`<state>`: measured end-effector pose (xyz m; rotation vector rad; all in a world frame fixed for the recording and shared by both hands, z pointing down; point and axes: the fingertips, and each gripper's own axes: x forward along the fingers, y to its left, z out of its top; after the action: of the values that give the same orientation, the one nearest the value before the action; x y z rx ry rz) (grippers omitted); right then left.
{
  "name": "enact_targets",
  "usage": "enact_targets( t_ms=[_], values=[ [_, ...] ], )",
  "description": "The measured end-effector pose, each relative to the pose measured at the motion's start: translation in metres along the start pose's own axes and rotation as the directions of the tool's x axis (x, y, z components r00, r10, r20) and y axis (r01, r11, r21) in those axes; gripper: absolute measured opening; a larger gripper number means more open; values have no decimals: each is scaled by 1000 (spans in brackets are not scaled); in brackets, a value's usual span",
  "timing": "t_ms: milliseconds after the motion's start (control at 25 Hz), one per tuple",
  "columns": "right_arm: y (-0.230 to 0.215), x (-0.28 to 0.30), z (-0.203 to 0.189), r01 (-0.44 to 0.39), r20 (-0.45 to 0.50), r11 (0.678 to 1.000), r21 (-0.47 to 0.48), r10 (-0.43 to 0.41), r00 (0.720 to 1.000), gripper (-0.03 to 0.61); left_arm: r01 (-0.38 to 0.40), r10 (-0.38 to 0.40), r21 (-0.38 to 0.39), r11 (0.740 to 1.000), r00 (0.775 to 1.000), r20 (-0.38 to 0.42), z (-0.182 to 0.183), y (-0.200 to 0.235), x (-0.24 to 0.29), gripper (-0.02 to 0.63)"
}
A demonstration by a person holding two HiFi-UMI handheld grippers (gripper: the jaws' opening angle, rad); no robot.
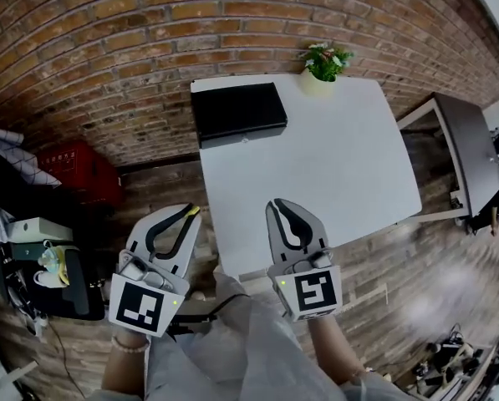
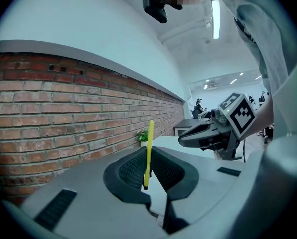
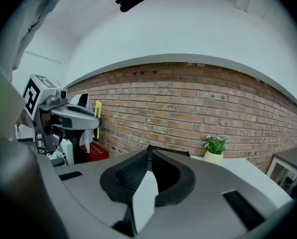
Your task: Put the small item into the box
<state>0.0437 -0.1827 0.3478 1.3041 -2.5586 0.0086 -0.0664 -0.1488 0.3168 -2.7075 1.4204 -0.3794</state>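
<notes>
A thin yellow strip (image 2: 150,133) stands upright between the jaws of my left gripper (image 2: 148,156), which is shut on it. In the head view this left gripper (image 1: 190,210) hangs off the table's near left corner, the yellow strip (image 1: 193,210) showing at its tip. My right gripper (image 1: 279,203) is shut and holds nothing, its tips over the near edge of the white table (image 1: 333,157). A closed black box (image 1: 236,111) lies at the table's far left corner. In the right gripper view the right gripper (image 3: 149,149) points toward the black box (image 3: 179,153), mostly hidden behind it.
A potted plant (image 1: 323,63) stands at the table's far edge against the brick wall. A red crate (image 1: 75,167) sits on the floor at the left, with clutter beyond it. A dark side table (image 1: 470,153) stands to the right.
</notes>
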Motion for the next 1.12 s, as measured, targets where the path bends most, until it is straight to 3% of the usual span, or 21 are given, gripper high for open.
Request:
enact_targets(
  t_ms=[120,240,440,1120],
  values=[
    [-13,23,-8,-30,-15,999,11,30,999,57,-10,10,16,1000,1000,-21,-6,9,18,40],
    [-25,46,-18,-61,-40,998,4,61,997,57,-54,52,-49,997,998,-39,-14,19,35,40],
    [-36,88,-31,-103,-58,994,-28,101,993,57,-60,59,-8,998,996,-68,-26,35,59,40],
    [-58,196,-116,-92,-239,994,56,102,966,58,-107,99,-39,994,981,-169,-69,62,91,40]
  ],
)
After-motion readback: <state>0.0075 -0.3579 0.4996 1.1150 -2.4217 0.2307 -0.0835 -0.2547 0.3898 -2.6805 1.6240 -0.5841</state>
